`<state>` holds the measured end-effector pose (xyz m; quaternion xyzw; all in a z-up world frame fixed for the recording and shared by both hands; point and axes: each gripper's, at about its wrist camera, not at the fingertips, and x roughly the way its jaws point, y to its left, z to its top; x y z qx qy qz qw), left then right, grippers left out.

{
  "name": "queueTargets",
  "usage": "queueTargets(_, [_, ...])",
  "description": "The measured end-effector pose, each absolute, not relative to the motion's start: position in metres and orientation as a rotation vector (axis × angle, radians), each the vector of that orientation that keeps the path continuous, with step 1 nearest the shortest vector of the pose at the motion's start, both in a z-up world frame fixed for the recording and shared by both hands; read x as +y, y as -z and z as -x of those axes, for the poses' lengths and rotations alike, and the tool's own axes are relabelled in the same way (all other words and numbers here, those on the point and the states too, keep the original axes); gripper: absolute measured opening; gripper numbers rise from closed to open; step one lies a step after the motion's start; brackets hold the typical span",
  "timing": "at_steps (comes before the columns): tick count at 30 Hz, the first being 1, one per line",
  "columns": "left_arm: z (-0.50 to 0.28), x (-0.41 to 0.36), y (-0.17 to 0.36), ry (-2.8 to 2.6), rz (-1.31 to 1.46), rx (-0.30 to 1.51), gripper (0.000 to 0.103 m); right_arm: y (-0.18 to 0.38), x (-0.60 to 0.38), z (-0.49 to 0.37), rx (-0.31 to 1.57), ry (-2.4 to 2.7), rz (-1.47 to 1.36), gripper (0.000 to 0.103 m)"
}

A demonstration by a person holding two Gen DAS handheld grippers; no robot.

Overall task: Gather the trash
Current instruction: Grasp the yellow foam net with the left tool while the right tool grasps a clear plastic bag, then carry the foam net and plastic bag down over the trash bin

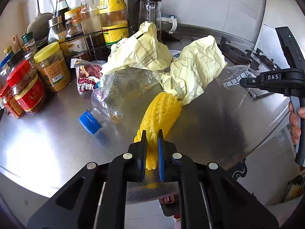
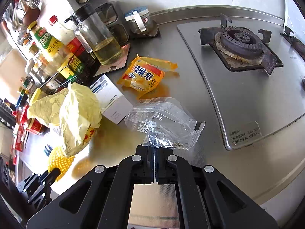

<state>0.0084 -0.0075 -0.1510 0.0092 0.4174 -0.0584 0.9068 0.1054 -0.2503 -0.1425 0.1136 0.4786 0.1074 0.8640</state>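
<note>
My left gripper (image 1: 152, 133) is shut on a yellow foam fruit net (image 1: 162, 110) that trails onto the steel counter; the net also shows in the right wrist view (image 2: 59, 160). My right gripper (image 2: 156, 148) is shut on a clear plastic bag (image 2: 165, 122) with printed text, seen in the left wrist view (image 1: 232, 74) held above the counter. Other trash lies on the counter: crumpled pale yellow paper (image 1: 144, 53) (image 2: 76, 110), an empty clear bottle with a blue cap (image 1: 114, 99), a red snack wrapper (image 1: 85, 76) and an orange soap wrapper (image 2: 144, 74).
Jars and sauce bottles (image 1: 51, 66) in a wire rack line the left side. An oil jug (image 2: 101, 38) and a small glass jar (image 2: 139, 21) stand at the back. A gas stove (image 2: 240, 43) lies to the right. A white box (image 2: 112, 99) sits beside the paper.
</note>
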Motion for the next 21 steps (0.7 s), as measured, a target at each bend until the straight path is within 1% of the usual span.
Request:
queueTargets(10, [0.053,-0.033,0.137,0.138,-0.021,0.848,0.009,0.128,-0.26,-0.035,0.983,-0.252,-0.218,0.002])
queueTargets(21, [0.125,-0.06,0.14,0.176,0.03,0.868,0.009,0.136,-0.262,0.045,1.019,-0.303,-0.188,0.002])
